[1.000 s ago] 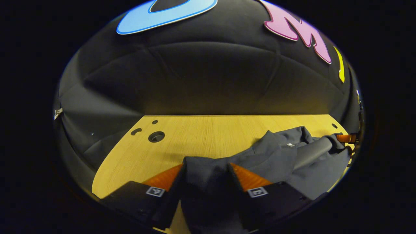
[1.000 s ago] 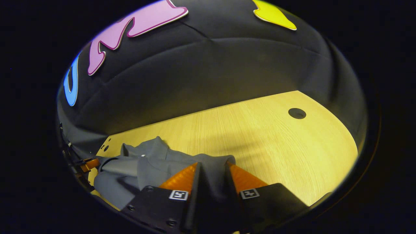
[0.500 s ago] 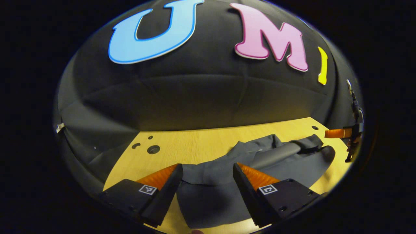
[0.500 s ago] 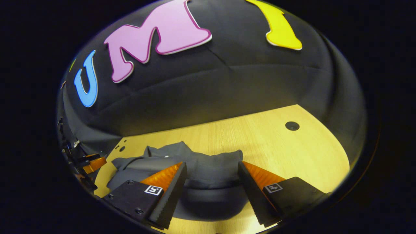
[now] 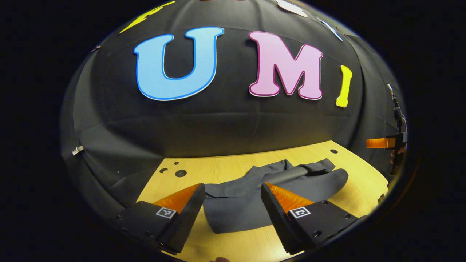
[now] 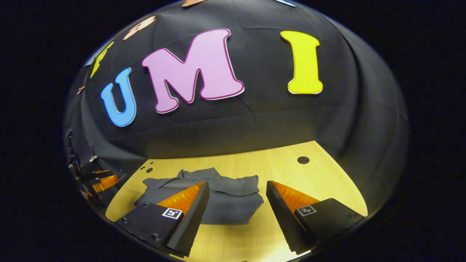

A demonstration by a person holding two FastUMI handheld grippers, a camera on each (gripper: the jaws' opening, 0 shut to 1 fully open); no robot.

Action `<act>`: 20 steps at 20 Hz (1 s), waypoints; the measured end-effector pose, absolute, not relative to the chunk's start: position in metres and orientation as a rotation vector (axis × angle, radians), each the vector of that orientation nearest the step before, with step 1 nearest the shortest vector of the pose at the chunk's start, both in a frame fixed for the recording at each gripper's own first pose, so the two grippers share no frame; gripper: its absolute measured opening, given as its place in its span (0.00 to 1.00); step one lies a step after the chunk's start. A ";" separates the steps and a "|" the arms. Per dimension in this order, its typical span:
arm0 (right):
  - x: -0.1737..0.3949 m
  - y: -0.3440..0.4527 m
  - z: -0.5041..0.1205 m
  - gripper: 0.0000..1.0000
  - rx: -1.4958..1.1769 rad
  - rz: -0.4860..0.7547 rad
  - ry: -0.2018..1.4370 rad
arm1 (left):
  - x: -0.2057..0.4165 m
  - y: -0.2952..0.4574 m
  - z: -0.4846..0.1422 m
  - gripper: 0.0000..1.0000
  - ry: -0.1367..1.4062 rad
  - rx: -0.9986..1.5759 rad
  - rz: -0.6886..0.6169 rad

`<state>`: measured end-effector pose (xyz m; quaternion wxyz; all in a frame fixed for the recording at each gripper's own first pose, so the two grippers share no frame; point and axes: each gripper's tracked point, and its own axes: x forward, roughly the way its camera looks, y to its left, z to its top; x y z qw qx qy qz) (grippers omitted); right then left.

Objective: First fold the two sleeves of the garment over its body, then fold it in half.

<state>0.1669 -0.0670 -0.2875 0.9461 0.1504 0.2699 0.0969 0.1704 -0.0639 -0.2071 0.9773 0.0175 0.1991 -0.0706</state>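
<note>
Both grippers now off the cloth. A second ago each was clamped on an edge of the grey garment (image 5: pixel 255 196); half a second ago the jaws had parted; now the left gripper (image 5: pixel 231 198) and the right gripper (image 6: pixel 236 196) stand released, fingers spread and holding nothing, raised above the table (image 5: pixel 225 167) and pulled back toward the near edge.

Garment lies folded near the middle of the wooden table, doubled over on itself, top layer resting on the bottom one. In the left gripper view a rolled ridge runs across its far side; whether that is a tucked sleeve or a loose crease I cannot tell at this size. In the right gripper view the near edge looks even, the far edge lumpy.

Right gripper also seen at the right rim of the left gripper view, well clear of the cloth.

Judgement: fold in half is laid down and let go, so the task looks finished or nearly so. Only possible remainder is smoothing the ridge.
</note>
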 end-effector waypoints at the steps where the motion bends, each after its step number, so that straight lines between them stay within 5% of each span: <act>1: 0.158 -0.068 -0.282 0.97 0.300 0.202 0.547 | 0.161 -0.065 -0.201 0.97 0.393 0.026 -0.148; 20: 0.063 -0.069 -0.260 0.98 0.362 0.186 0.537 | 0.039 -0.059 -0.192 0.97 0.414 -0.005 -0.145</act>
